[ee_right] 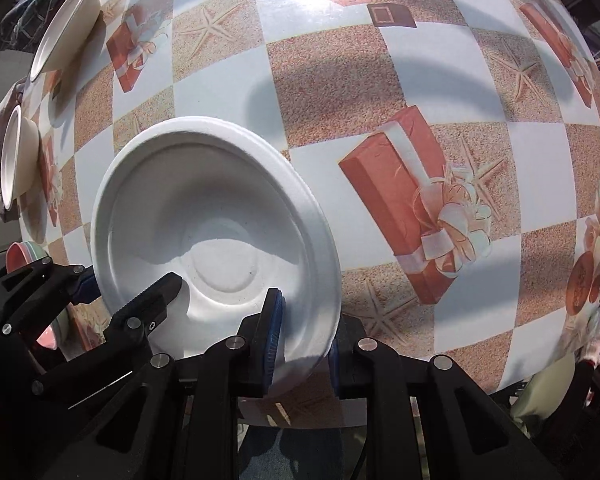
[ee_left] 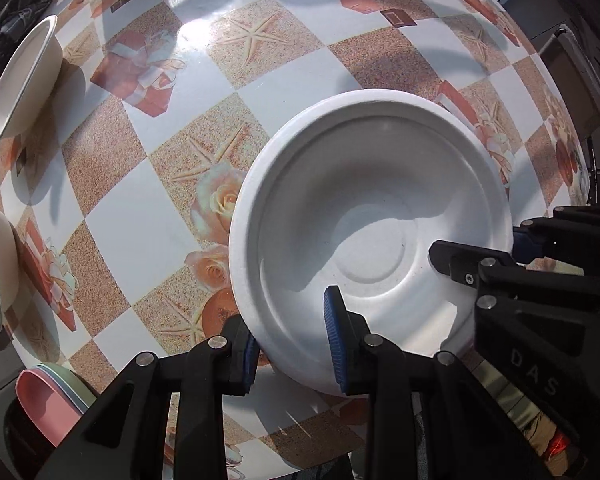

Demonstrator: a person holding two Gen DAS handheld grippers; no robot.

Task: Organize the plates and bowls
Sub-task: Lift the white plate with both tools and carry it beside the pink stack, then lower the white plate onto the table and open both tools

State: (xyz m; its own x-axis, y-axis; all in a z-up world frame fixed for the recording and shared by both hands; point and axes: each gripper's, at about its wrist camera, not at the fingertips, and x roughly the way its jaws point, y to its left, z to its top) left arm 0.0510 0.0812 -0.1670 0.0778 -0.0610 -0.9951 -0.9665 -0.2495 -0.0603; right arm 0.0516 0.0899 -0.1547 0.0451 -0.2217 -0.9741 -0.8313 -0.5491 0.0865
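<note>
Only at right: gift-box print (ee_right: 412, 204)

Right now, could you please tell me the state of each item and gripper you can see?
White bowl: upright, empty, its rim between the fingers of both grippers.
Left gripper: straddling the bowl's near rim.
Right gripper: straddling the bowl's rim.
Two cream bowls: upright at the table's far left edge.
Pastel plates: stacked, pink on top.

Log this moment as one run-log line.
left tongs: straddling white plate near rim | right tongs: straddling same plate's rim | two cream bowls far left | pastel stack at edge
</note>
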